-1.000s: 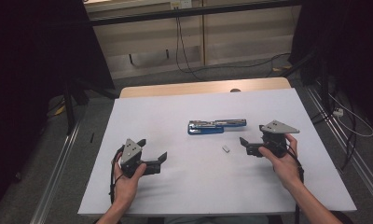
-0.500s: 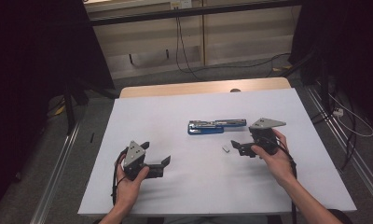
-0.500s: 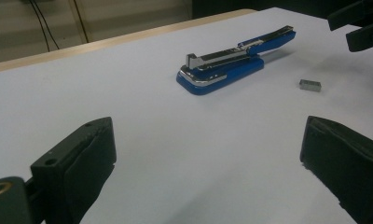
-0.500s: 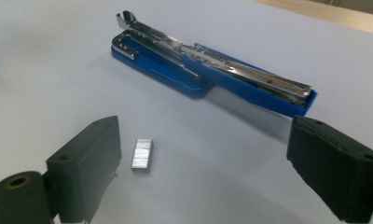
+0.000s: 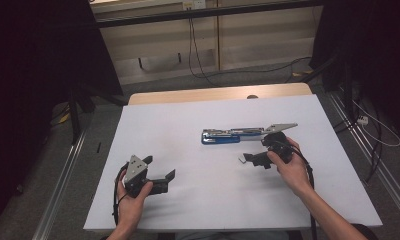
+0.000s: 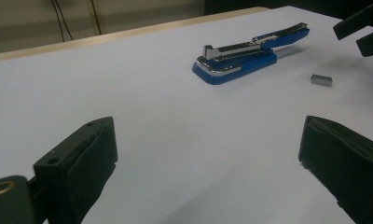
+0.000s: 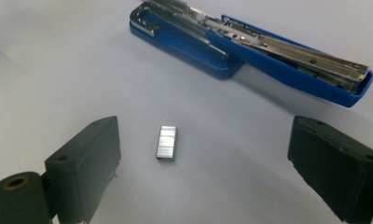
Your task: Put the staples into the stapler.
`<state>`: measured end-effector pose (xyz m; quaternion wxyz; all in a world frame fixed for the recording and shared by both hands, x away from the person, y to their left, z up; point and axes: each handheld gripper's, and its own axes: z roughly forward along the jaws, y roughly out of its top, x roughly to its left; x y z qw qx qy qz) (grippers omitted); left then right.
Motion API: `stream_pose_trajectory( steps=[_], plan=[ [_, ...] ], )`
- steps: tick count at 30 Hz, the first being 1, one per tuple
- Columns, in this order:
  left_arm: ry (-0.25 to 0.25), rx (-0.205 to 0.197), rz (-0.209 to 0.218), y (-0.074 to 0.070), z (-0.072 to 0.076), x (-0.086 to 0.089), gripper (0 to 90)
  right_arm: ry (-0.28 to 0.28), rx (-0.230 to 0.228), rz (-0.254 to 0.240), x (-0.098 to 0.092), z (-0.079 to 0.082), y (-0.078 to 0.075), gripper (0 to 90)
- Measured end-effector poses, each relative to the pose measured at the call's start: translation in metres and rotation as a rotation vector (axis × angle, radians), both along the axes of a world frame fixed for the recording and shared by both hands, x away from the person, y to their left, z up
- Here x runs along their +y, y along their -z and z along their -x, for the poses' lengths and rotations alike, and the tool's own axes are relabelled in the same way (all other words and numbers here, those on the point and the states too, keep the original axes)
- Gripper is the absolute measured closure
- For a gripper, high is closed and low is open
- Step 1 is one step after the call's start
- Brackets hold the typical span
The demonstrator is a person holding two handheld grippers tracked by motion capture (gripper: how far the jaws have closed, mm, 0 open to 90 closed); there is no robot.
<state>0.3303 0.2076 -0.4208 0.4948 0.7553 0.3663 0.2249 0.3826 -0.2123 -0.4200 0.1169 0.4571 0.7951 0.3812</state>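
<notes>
Item: staple strip (image 7: 167,142), small and silvery, lying flat on the white tabletop (image 5: 188,130) just short of the opened blue stapler (image 7: 250,44), whose magazine is swung out (presumably for reloading); the right hand-held gripper (image 7: 203,163) hovers with jaws wide either side of the strip, apparently lined up to pinch it. The left hand-held gripper (image 5: 164,180), jaws also wide and empty, rests well apart on the tabletop. Surroundings: dim room, wood-panelled wall (image 5: 258,35), trailing cables (image 5: 198,55).
</notes>
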Motion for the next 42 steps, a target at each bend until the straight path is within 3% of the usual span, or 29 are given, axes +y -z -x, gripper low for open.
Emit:
stream_pose_trajectory(
  steps=[3, 7, 15, 20, 21, 23, 25, 27, 34, 42],
  plan=[
    [0.001, -0.01, -0.01, -0.001, 0.005, 0.003, 4.5, -0.01, 0.021, 0.006, 0.003, -0.004, 0.001, 11.5],
    [0.014, -0.021, -0.025, -0.001, 0.012, 0.003, 4.5, -0.045, 0.036, 0.067, 0.012, -0.006, 0.001, 13.6],
    [0.039, -0.011, -0.042, 0.001, 0.013, -0.004, 4.4, -0.114, 0.105, 0.086, 0.019, -0.02, 0.003, 19.2],
    [0.06, -0.027, -0.039, 0.001, 0.01, -0.011, 4.4, -0.127, 0.126, 0.077, 0.022, -0.022, 0.007, 28.9],
    [0.066, -0.02, -0.035, 0.002, 0.009, -0.012, 4.4, -0.127, 0.13, 0.075, 0.023, -0.022, 0.007, 30.0],
    [0.057, -0.01, -0.039, 0.003, 0.007, -0.011, 4.4, -0.143, 0.13, 0.067, 0.023, -0.021, 0.007, 43.3],
    [0.05, 0.005, -0.053, 0.005, 0.005, -0.01, 4.4, -0.155, 0.131, 0.069, 0.025, -0.021, 0.007, 43.9],
    [0.033, 0.025, -0.05, 0.007, 0.004, -0.009, 4.6, -0.163, 0.138, 0.097, 0.028, -0.023, 0.007, 48.8],
    [0.039, 0.023, -0.032, 0.007, 0.002, -0.007, 4.6, -0.176, 0.171, 0.129, 0.031, -0.026, 0.006, 63.7],
    [0.044, 0.022, -0.034, 0.006, 0.002, -0.007, 4.6, -0.195, 0.2, 0.156, 0.032, -0.026, 0.008, 69.3]
  ],
)
